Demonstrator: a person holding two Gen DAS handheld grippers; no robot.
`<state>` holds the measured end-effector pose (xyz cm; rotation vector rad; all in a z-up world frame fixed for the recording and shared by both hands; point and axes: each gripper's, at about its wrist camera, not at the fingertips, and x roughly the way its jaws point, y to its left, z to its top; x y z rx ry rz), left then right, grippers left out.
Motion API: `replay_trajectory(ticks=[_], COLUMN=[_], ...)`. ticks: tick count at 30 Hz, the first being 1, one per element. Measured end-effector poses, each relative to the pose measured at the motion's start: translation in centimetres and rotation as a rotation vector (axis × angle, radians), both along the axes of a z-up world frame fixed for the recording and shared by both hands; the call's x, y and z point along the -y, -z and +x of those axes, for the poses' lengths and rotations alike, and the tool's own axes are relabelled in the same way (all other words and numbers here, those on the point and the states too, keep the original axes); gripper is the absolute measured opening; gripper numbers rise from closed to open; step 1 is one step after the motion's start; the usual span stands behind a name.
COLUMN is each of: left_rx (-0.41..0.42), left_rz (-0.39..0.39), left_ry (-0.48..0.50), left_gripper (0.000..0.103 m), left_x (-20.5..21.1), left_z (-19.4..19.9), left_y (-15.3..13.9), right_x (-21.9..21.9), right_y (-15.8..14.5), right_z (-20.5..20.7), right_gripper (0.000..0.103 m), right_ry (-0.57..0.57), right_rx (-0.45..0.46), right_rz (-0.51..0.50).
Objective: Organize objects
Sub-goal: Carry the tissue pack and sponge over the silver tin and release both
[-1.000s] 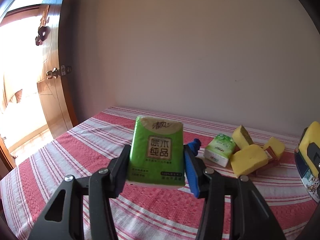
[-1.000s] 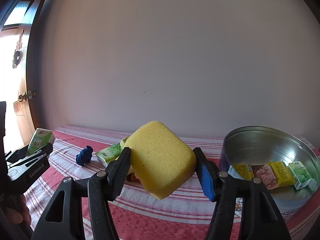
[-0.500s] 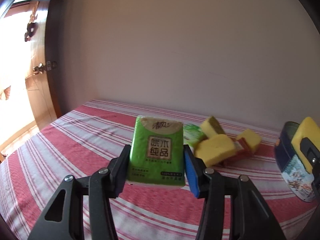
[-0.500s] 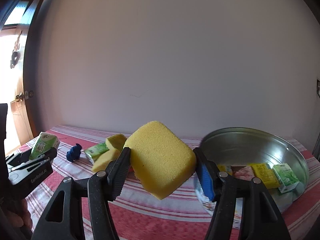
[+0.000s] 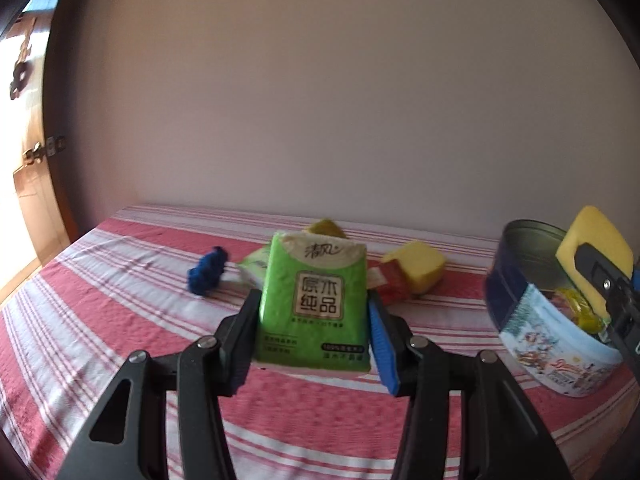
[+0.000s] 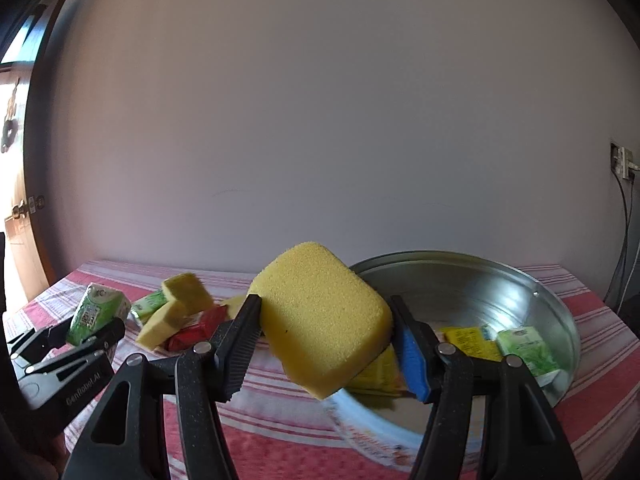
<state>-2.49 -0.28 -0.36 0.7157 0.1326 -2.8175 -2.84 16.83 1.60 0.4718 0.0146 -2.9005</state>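
My left gripper (image 5: pixel 314 320) is shut on a green tissue pack (image 5: pixel 316 296), held upright above the striped cloth; from the right wrist view the same gripper (image 6: pixel 86 328) and tissue pack (image 6: pixel 96 312) appear at the far left. My right gripper (image 6: pixel 326 328) is shut on a yellow sponge (image 6: pixel 324 312), tilted, just over the near rim of a round metal tin (image 6: pixel 560 316). In the left wrist view that sponge (image 5: pixel 596 240) hangs over the tin (image 5: pixel 548 336) at the right edge. Yellow packets (image 6: pixel 466 338) and a green pack (image 6: pixel 526 348) lie inside the tin.
On the red-and-white striped table (image 5: pixel 100 300) lie a blue toy (image 5: pixel 208 272), more yellow sponges (image 5: pixel 416 266), a red packet (image 5: pixel 390 282) and a green pack (image 5: pixel 256 264). A bare wall stands behind; a wooden door (image 5: pixel 32 208) at left, a wall socket with cables (image 6: pixel 622 164) at right.
Both grippers have swung rightward with their loads. The tin has come into the left view and grown larger and more central in the right view; the sponge now overlaps its rim.
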Motion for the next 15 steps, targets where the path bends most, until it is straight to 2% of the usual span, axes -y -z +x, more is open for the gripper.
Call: replay_trajectory(ticks=[6, 15], left_rx=[-0.004, -0.015], left_rz=[0.000, -0.008], left_ry=[0.069, 0.179], left_gripper=[0.050, 0.050], left_x=[-3.4, -9.0], left_z=[-1.0, -2.9], left_y=[-0.7, -1.7], right_x=[-2.7, -7.2], right_y=[-1.2, -1.7], right_z=[1.0, -0.4], right_gripper=[0.065, 0.065], right_ry=[0.040, 0.113], right_rx=[0.004, 0.025], right_rz=[-0.011, 0.000])
